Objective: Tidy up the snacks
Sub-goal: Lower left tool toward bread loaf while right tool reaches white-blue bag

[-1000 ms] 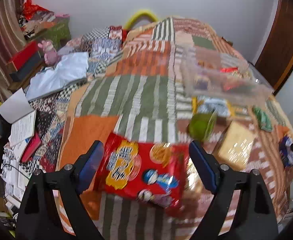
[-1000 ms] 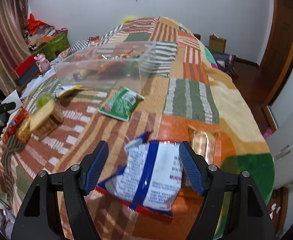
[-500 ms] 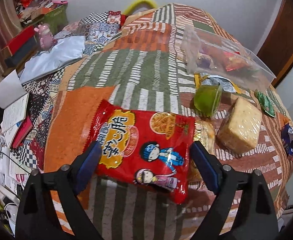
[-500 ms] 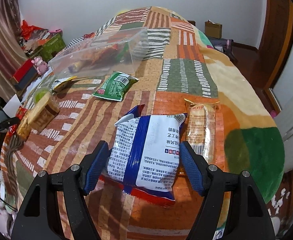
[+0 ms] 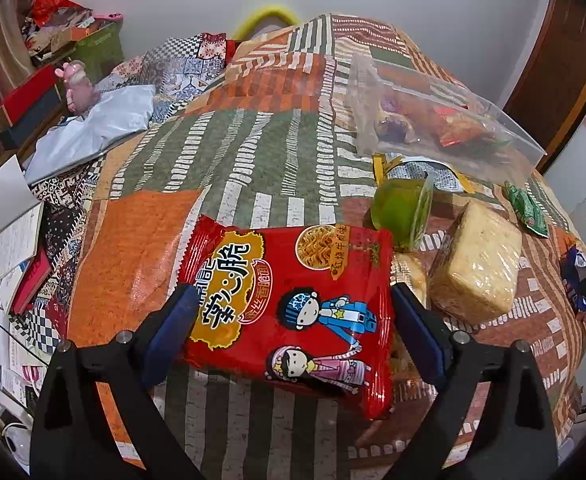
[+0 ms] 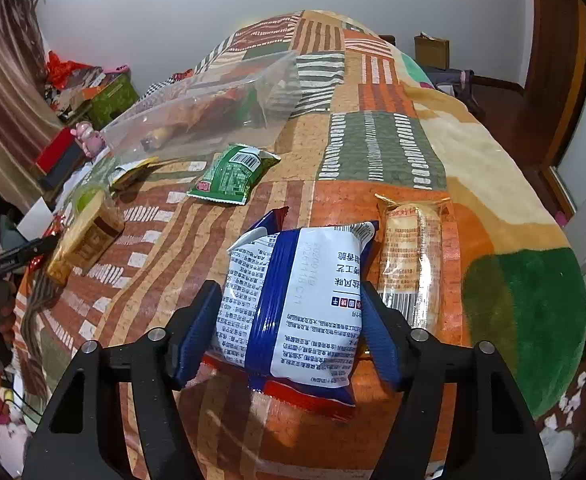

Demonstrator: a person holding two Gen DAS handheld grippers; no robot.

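My left gripper [image 5: 291, 320] straddles red noodle-snack packet [image 5: 293, 304], right gripper [image 6: 291, 330] brackets blue-white snack bag [image 6: 297, 304] — both spread, unclamped; clear bin [image 6: 213, 120] at 11 o'clock — puffy film may slip when squeezed

Left claw [image 5: 289, 320], right claw [image 6: 289, 328], both spread wide.

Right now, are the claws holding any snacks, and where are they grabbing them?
It cannot be told for sure. The left claw straddles the red noodle packet at its side edges; the right claw straddles the blue-and-white bag likewise.
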